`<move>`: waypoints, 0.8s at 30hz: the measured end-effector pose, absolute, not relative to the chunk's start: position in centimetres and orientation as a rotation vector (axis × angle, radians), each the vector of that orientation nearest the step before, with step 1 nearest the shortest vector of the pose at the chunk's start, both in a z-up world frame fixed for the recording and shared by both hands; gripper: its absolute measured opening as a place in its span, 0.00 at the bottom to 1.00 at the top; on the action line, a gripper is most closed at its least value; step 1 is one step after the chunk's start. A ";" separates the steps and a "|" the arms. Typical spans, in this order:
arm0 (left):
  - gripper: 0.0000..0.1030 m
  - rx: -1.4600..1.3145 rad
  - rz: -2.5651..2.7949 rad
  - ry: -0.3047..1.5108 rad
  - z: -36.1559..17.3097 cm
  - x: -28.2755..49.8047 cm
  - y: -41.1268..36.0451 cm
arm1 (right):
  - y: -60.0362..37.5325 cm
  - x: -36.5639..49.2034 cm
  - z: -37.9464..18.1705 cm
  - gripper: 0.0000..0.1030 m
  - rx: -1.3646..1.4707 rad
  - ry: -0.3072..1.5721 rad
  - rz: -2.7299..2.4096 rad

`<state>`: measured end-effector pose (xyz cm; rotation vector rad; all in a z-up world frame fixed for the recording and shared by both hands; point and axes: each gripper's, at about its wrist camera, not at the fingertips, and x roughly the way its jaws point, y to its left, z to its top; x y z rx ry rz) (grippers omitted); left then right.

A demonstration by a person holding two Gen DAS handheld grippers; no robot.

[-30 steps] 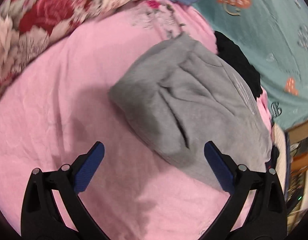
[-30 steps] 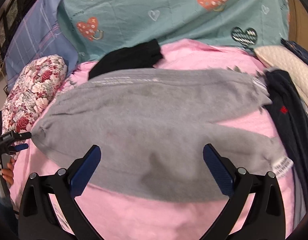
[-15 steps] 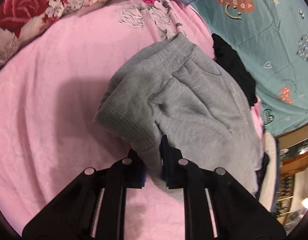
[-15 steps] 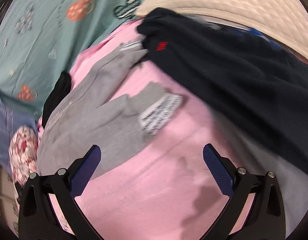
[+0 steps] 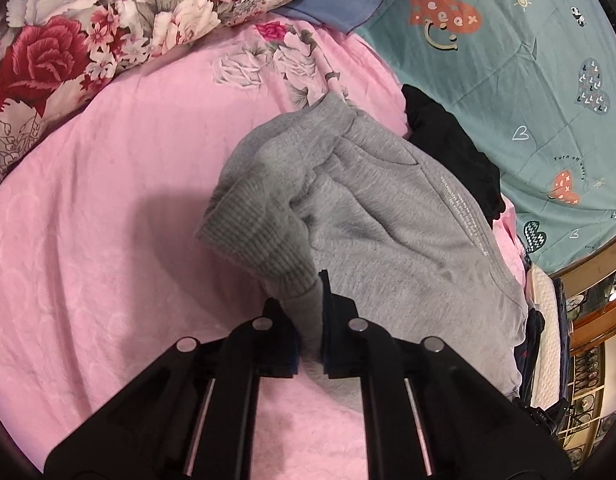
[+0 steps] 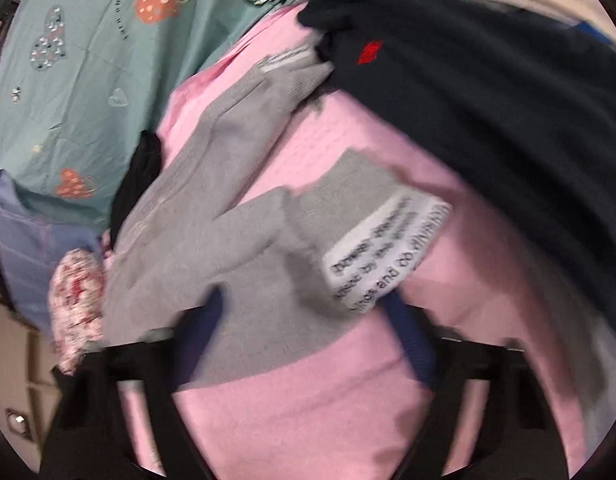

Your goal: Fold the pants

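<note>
**Grey sweatpants gripped at both ends**

Grey sweatpants (image 5: 388, 216) lie on the pink bed cover (image 5: 108, 220). The left gripper (image 5: 308, 332) pinches the ribbed waistband. The right gripper (image 6: 304, 320), jaws just closing, straddles a leg cuff, contact blurred.

Home bedroom: pink bedspread (image 5: 108, 208), floral pillow (image 5: 108, 20), teal heart-print sheet (image 5: 528, 80), clothes strewn.

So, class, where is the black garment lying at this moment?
In the left wrist view the black garment lies right of centre, tucked between the grey pants and the teal sheet.
</note>
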<state>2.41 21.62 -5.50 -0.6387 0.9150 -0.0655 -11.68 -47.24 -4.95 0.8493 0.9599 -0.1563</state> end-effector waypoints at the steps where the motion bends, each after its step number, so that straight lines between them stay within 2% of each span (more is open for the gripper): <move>1: 0.06 -0.649 -0.067 0.904 -5.1 2.3 21.8 | -47.2 -11.7 -5.0 0.29 0.854 0.970 -0.167; 4: 0.06 -0.700 -0.088 0.852 -3.2 1.3 22.8 | -47.2 -12.2 -3.1 0.18 0.818 0.926 -0.146; 11: 0.06 -0.653 -0.131 0.754 2.3 -4.0 23.8 | -46.2 -14.5 4.5 0.16 0.719 0.780 -0.022; 16: 0.08 -0.501 -0.126 0.840 0.3 -7.0 21.9 | -46.1 -18.5 6.2 0.16 0.688 0.768 -0.037; 18: 0.18 -0.424 -0.096 0.936 -2.2 -7.1 21.4 | -46.3 -20.0 5.0 0.17 0.671 0.814 -0.065; 19: 0.21 -0.395 -0.064 0.981 -3.4 -7.2 21.5 | -46.2 -20.4 3.6 0.22 0.637 0.880 -0.106; 21: 0.43 -0.372 -0.014 1.008 -4.6 -7.7 22.5 | -46.0 -21.0 1.2 0.36 0.583 1.026 -0.201; 23: 0.58 -0.362 0.011 1.000 -4.2 -8.4 23.7 | -46.6 -21.2 0.1 0.37 0.546 1.092 -0.292; 24: 0.61 -0.354 0.016 0.987 -3.7 -8.7 24.1 | -47.1 -21.2 0.6 0.40 0.556 1.052 -0.301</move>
